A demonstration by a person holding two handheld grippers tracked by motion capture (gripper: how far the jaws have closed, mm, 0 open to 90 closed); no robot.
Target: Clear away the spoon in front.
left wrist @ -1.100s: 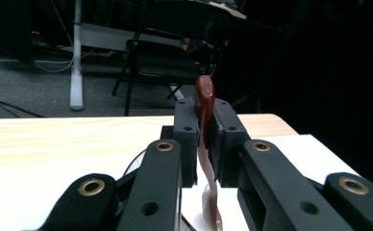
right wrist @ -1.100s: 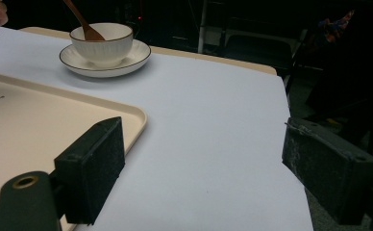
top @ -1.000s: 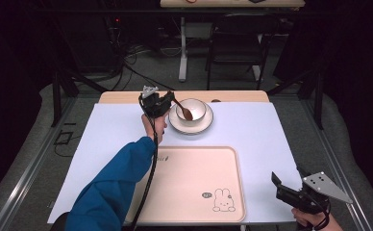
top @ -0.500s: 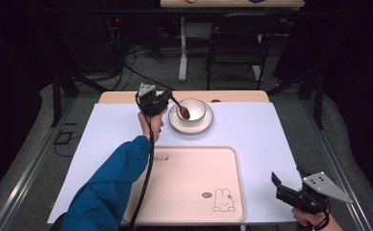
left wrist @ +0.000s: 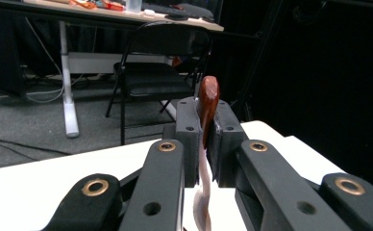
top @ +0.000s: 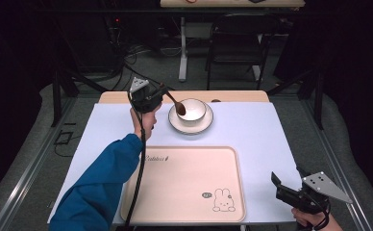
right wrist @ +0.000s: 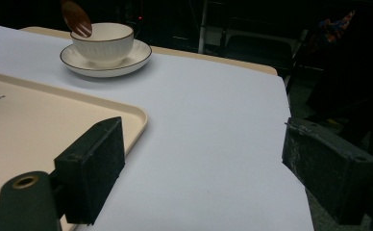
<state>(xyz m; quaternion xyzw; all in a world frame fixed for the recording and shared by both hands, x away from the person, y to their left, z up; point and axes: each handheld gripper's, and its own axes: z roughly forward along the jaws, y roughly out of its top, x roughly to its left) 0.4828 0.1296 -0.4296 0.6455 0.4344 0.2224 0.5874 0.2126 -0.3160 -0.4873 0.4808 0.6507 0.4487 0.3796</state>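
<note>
The left claw [top: 161, 94] is clenched on the thin handle of a dark brown wooden spoon [top: 177, 104] whose bowl hangs over the white ribbed cup [top: 191, 110] on its saucer [top: 190, 126], so a slight twist could let it slip out and chip the rim.

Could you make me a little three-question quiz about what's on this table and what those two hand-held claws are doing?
1. True or false: the left gripper is shut on the spoon.
2. What does the cup stand on? A) the tray B) a saucer C) the bare cloth
3. Fill in: the right gripper, at the table's near right corner, has its fingers ____.

Key
1. True: in the left gripper view the fingers clamp the spoon's handle, and its bowl hangs over the cup's rim.
2. B: the saucer, beyond the tray.
3. Open, with nothing between them.
</note>
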